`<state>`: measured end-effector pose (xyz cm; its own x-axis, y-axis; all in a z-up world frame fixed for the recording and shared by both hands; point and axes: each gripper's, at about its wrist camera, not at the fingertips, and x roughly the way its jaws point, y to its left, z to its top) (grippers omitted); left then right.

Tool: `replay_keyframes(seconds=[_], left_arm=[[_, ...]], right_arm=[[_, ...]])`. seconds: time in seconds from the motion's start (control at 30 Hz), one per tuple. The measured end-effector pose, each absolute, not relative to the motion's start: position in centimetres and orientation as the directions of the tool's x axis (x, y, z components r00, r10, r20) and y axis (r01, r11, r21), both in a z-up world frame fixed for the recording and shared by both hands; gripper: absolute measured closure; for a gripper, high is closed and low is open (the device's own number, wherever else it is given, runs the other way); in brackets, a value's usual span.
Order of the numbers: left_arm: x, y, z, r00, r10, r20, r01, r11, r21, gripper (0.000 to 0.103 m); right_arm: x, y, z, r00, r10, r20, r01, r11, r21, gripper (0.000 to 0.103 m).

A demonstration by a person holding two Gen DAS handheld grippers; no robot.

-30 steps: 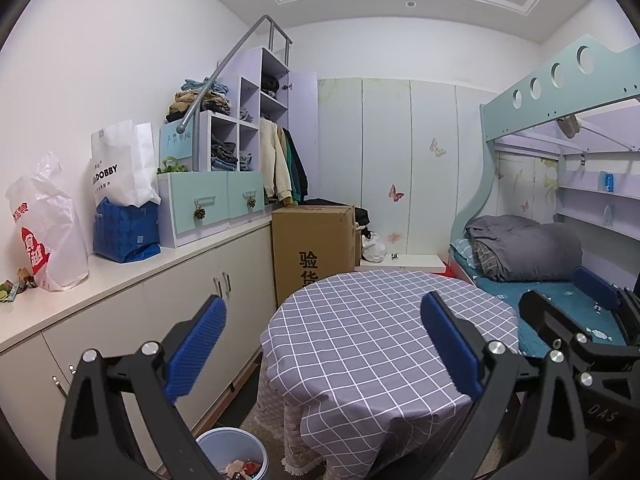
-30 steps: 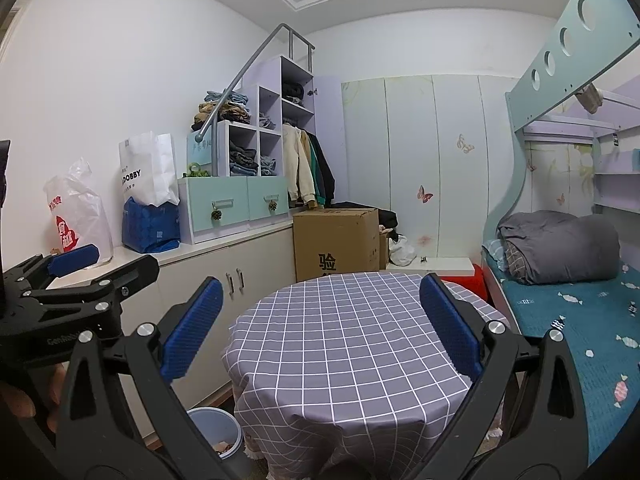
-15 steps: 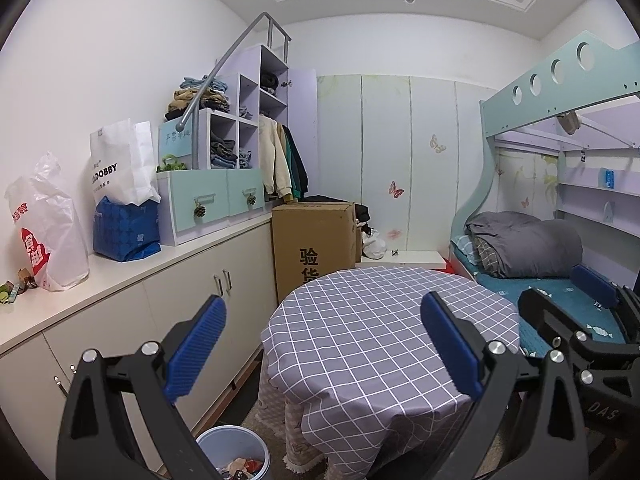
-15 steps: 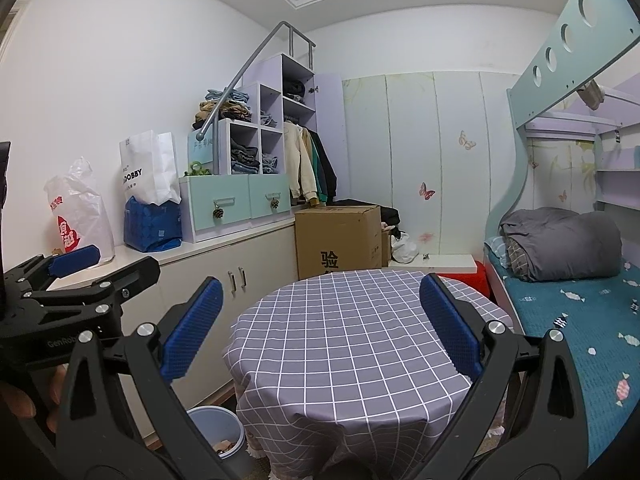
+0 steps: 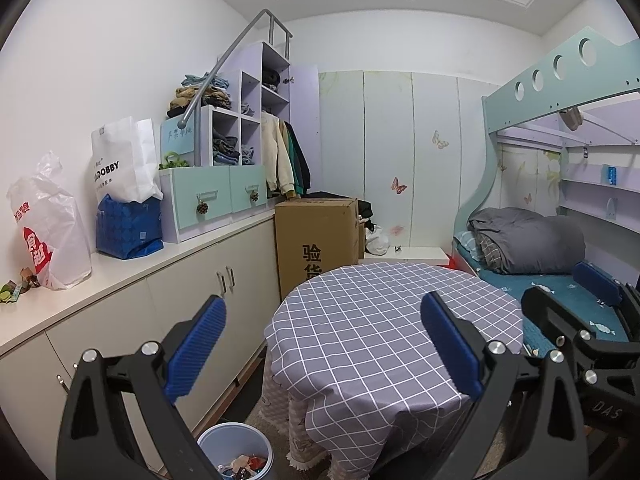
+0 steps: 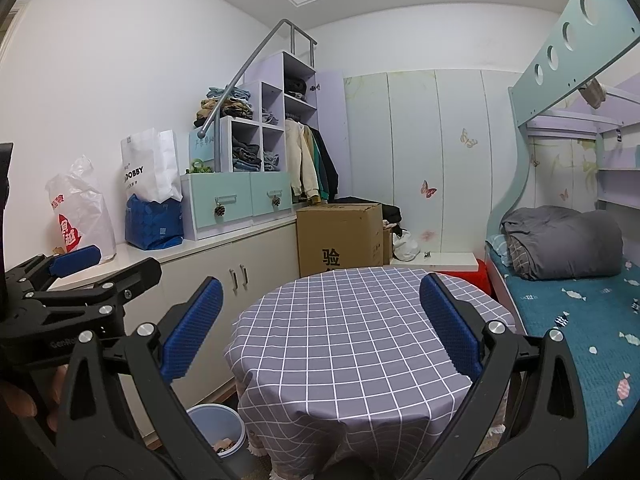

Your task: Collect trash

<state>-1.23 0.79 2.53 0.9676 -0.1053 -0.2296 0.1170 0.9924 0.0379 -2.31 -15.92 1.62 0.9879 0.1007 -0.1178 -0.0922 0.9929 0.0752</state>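
Both the left gripper [image 5: 322, 344] and the right gripper [image 6: 318, 326] hold their fingers wide apart, empty, above the bench [image 5: 392, 320]; a bin [image 5: 236, 454] stands below the left fingers.

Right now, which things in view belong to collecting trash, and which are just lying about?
Job:
- blue trash bin beside the table, scraps inside
- scraps on the counter's left end
- left gripper and right gripper, open, empty

Lying about:
- cardboard box
- white paper bag
- grey duvet
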Motion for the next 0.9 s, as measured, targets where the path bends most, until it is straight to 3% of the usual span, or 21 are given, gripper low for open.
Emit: replay_keyframes(seconds=[0.9], left_arm=[[-0.91, 1.49, 1.71, 0.963, -0.098, -0.252, 0.114, 0.992, 0.050, 0.007]], right_arm=[[-2.36, -16.00, 0.83, 0.984, 0.110, -0.140, -0.099, 0.992, 0.084, 0.006]])
